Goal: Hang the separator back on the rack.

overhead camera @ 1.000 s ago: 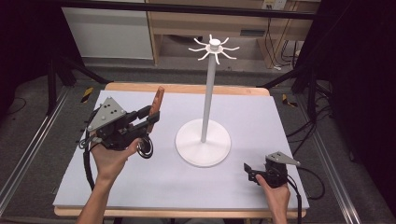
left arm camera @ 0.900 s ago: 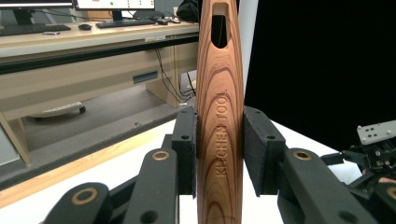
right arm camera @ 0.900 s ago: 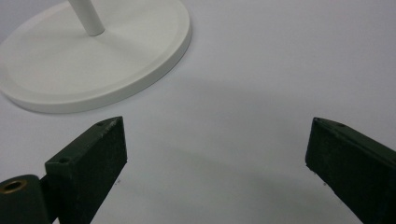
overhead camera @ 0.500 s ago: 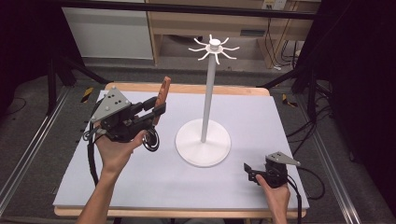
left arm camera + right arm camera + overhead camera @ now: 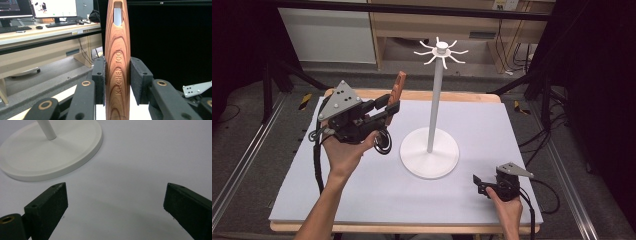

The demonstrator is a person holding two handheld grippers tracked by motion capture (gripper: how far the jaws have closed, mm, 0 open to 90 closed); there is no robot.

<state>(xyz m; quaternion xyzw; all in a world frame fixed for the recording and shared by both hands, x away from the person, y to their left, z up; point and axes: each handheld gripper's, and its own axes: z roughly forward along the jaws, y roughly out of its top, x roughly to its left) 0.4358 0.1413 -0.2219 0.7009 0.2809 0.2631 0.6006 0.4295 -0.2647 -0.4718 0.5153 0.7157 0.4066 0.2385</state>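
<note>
A lab or office is showing: 2 monitors (image 5: pixel 53 7) and a keyboard (image 5: pixel 58 24) are sitting on a desk (image 5: pixel 37 33) behind the table (image 5: pixel 492 125).

The tool (image 5: pixel 117 65) squeezed in my left gripper (image 5: pixel 117 82) is wood, smooth and a bit shiny, with brown stripy grain and letters pressed into it. My gripper pads (image 5: pixel 140 80) look like rough, dull black foam. The stand (image 5: pixel 50 150) is smooth white, maybe plastic. The table cover (image 5: pixel 140 157) is pale, flat and not shiny.
</note>
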